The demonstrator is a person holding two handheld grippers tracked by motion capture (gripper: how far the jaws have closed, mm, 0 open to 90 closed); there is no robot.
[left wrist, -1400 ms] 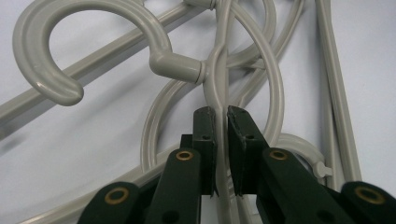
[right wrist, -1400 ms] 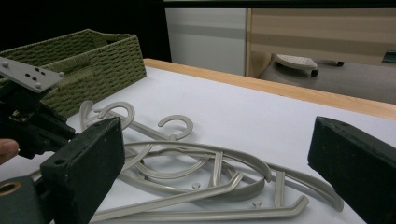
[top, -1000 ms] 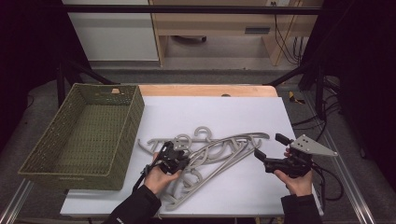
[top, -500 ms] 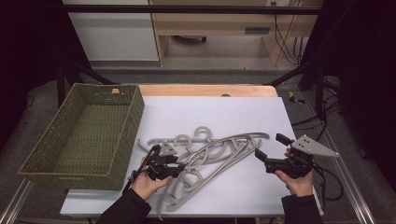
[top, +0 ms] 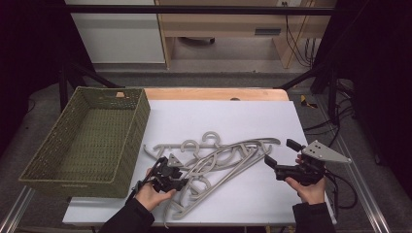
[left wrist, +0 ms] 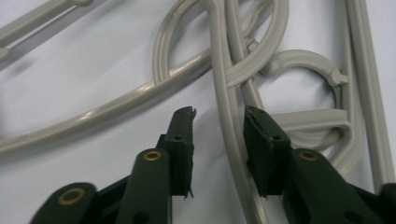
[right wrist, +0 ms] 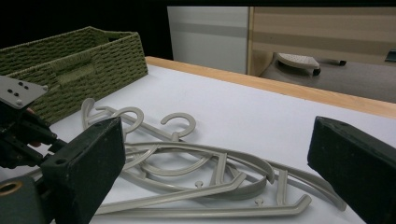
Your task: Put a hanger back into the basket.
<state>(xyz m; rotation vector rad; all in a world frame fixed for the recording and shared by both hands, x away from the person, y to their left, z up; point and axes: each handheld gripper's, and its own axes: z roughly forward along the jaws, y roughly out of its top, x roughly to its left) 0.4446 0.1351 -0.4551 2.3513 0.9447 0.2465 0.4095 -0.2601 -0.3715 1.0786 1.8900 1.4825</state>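
A person at a white table (top: 228, 116) works a tangled pile of grey hangers (top: 218, 158) lying near the middle, just right of an empty green basket (top: 87, 141) at the left edge. The left gripper (top: 176, 180), at the near-left end of the pile, straddles one thin hanger arm (left wrist: 224, 126); its jaws, which have just been closing, stand narrowly apart with the arm between them, the pads (left wrist: 259, 140) seemingly not yet pressing. The right gripper (top: 277, 160) hovers off the pile's right end, jaws spread wide and holding nothing. The step in hand looks like securing a grip on a single hanger. The next move likely calls for closing fully on that arm, then lifting carefully, since its neighbours' hooks interlock and may drag along; the right gripper may need to pin the rest.
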